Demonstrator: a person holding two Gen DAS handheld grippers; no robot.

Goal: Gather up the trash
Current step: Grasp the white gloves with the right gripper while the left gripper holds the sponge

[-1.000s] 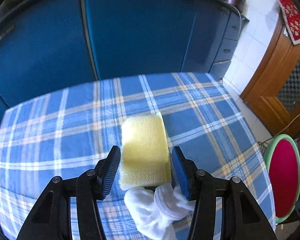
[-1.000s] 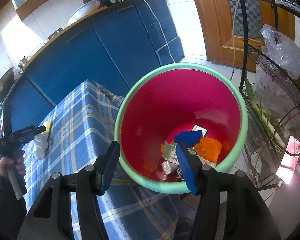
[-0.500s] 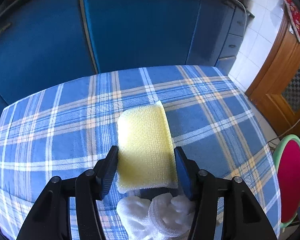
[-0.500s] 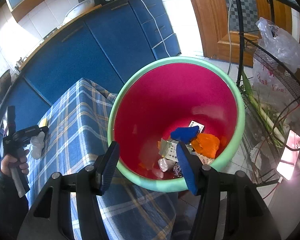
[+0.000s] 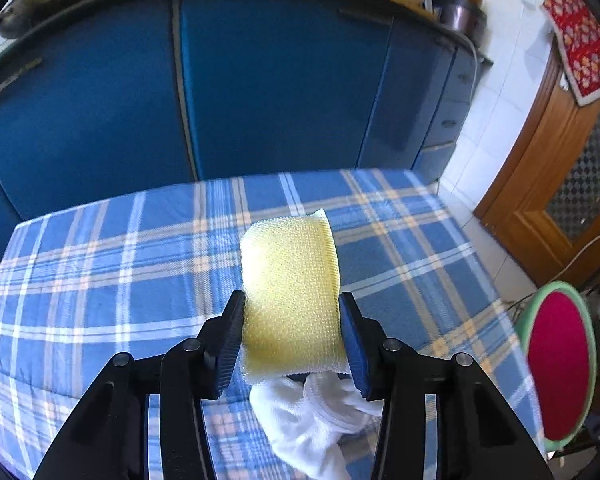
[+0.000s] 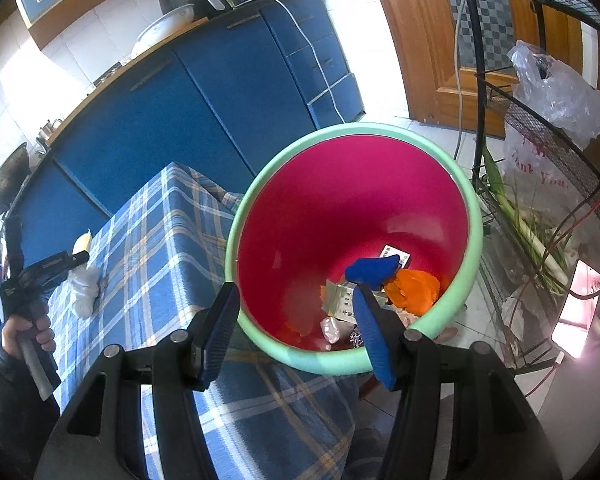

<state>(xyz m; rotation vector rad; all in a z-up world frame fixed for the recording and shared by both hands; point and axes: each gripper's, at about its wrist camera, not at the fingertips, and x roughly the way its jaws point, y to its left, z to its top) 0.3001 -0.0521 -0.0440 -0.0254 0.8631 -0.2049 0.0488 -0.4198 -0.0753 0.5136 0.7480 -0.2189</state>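
My left gripper (image 5: 292, 336) is shut on a yellow sponge (image 5: 290, 292) and holds it lifted above the blue plaid tablecloth (image 5: 100, 280). A crumpled white cloth (image 5: 312, 412) lies on the table just below the sponge. The sponge (image 6: 82, 242) and white cloth (image 6: 85, 292) also show small in the right wrist view, with the left gripper (image 6: 78, 258). My right gripper (image 6: 296, 320) is open and empty, above the near rim of a green bin with a pink inside (image 6: 352, 200). The bin holds several scraps, blue, orange and paper.
Blue kitchen cabinets (image 5: 260, 80) stand behind the table. The bin (image 5: 556, 364) stands at the table's right end. A wire rack (image 6: 540, 140) with plastic bags and leeks stands right of the bin. A wooden door (image 5: 560, 180) is at the far right.
The left jaws have closed onto the sponge and lifted it off the cloth. The right gripper has drifted a little over the bin, still open.
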